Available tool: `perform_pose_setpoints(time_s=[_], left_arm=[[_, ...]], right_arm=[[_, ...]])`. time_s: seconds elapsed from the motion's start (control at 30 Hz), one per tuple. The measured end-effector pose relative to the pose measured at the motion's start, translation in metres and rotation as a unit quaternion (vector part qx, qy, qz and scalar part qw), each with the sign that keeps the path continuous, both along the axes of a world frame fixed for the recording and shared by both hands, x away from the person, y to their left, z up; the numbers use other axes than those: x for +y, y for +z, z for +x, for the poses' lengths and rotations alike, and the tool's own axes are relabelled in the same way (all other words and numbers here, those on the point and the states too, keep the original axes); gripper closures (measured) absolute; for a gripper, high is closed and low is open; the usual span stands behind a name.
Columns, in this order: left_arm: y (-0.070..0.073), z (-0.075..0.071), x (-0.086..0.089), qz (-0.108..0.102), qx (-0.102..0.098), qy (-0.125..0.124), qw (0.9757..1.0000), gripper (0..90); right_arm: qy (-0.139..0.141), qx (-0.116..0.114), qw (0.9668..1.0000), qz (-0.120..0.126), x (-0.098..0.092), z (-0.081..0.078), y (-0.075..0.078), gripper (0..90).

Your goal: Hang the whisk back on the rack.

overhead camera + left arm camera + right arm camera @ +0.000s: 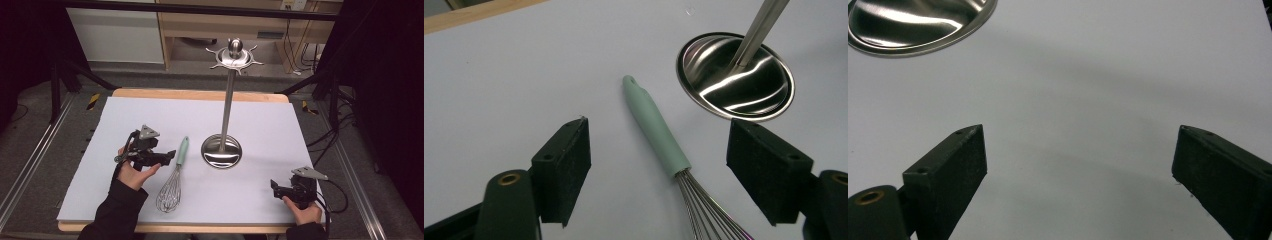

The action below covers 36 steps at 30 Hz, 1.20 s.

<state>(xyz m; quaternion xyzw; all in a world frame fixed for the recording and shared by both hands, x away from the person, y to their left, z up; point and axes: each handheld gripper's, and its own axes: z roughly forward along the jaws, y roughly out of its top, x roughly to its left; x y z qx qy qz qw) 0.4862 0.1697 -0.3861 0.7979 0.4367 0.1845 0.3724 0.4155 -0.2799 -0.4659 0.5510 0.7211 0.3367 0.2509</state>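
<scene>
Left gripper (167, 156) lined up on the whisk (173, 181), nothing grabbed.

The whisk lies flat on the white mat (150, 115), mint-green handle (655, 126) pointing toward the far side and the wire end toward the person, just left of the shiny round base of the metal stand (221, 151). In the left gripper view the jaws are spread wide, one on each side of the handle and clear of it. The right gripper (274, 187) sits well apart near the mat's front right corner, jaws also wide open over bare mat, holding nothing, with the stand's base off near one corner of its view.
</scene>
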Motion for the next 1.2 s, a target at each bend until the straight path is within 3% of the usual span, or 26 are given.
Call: perform_pose_setpoints(time_s=[0.23,0.33,0.77,1.0,1.2], left_arm=[[-0.006,0.008,-0.005,0.013,0.018,0.000,0.9998,26.8],[-0.010,0.012,-0.006,0.030,0.033,0.000,0.9990,29.8],[-0.025,0.021,-0.021,0.037,0.070,-0.006,0.9968,35.5],[-0.036,0.026,-0.029,0.047,0.104,-0.013,0.9934,39.3],[-0.043,0.030,-0.035,0.059,0.122,-0.013,0.9906,42.6]], right_arm=[[0.000,0.007,1.0000,-0.001,0.002,0.001,-0.001,8.1],[0.004,0.009,1.0000,-0.001,0.004,0.001,-0.002,8.1],[0.007,0.014,0.9999,-0.002,0.004,0.002,-0.003,8.1],[0.010,0.019,0.9998,-0.002,0.005,0.003,-0.004,8.1],[0.010,0.023,0.9997,-0.002,0.006,0.004,-0.005,8.1]])
